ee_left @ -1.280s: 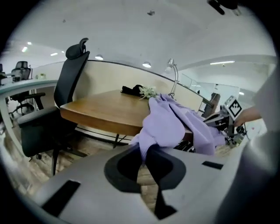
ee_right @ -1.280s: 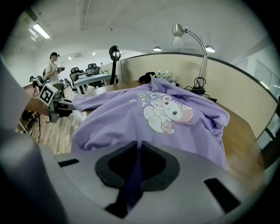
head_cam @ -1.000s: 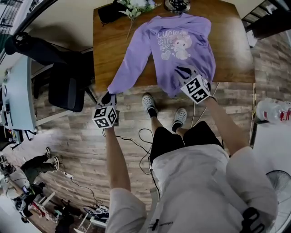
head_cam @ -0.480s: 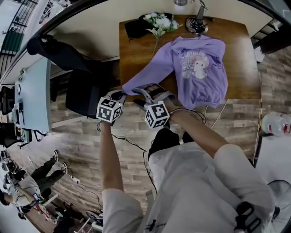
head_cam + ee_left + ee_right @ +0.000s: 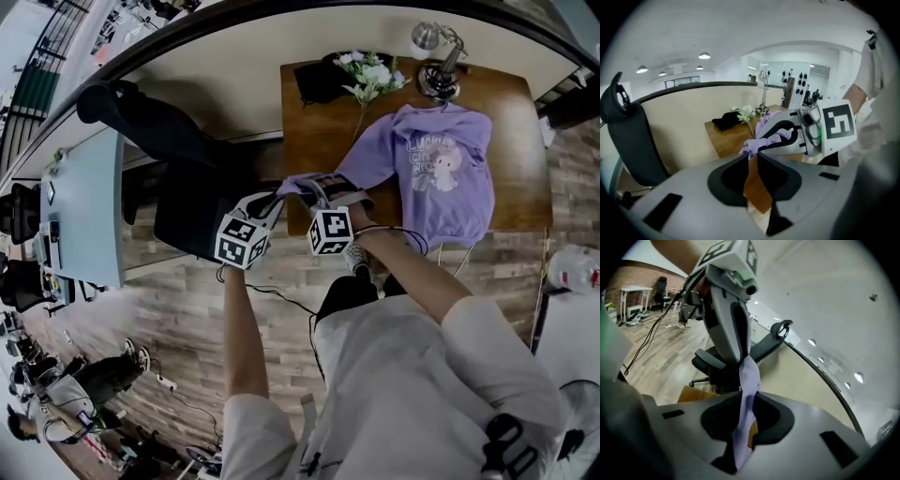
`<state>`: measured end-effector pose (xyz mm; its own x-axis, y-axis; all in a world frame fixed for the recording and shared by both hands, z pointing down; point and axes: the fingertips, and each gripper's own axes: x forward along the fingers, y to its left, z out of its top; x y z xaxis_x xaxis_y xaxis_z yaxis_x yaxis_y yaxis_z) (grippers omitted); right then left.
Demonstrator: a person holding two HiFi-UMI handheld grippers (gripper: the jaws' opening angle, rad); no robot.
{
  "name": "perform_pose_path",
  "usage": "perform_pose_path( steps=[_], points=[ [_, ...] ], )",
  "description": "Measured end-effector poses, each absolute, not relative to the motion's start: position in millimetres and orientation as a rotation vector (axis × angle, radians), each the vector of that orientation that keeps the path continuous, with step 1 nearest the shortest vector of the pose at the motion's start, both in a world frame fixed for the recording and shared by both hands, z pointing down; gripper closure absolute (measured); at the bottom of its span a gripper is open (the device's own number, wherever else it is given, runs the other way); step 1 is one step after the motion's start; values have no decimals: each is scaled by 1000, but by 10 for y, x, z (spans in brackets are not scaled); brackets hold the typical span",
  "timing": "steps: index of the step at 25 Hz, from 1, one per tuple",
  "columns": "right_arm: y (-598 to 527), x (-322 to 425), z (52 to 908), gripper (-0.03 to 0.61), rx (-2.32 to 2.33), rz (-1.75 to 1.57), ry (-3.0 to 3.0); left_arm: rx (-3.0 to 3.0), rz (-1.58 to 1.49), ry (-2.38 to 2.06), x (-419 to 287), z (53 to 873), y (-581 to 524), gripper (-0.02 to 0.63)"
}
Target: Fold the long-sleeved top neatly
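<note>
A purple long-sleeved top with a cartoon print lies flat on the wooden table. Its left sleeve stretches off the table's front left corner, raised in the air. My left gripper pinches the cuff at its fingertips while its jaws are opening. My right gripper is right beside it, its jaws closing, with the sleeve running between them. In the right gripper view the sleeve hangs from the left gripper down into my right gripper.
A black office chair stands left of the table, under the grippers. Flowers, a black bundle and a lamp sit along the table's far edge. Cables trail on the wooden floor.
The right gripper left the top's hem and crossed left to the sleeve beside the left gripper. The left gripper lifted the cuff up from below the table edge.
</note>
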<state>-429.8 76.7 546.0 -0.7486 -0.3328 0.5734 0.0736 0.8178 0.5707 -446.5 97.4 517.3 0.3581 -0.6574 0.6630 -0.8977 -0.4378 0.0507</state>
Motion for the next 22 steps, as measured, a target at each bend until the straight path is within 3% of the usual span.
perform_pose_path(
  steps=[5, 10, 22],
  points=[
    [337, -4311, 5169, 525, 379, -504, -2446, 2175, 639, -1549, -4623, 5185, 877, 548],
    [-131, -3927, 4648, 525, 570, -281, -2657, 2156, 554, -1546, -4303, 5418, 663, 548],
    [-1555, -1404, 4272, 523, 1074, -15, -2683, 2101, 513, -1427, -2694, 5890, 51, 560]
  ],
)
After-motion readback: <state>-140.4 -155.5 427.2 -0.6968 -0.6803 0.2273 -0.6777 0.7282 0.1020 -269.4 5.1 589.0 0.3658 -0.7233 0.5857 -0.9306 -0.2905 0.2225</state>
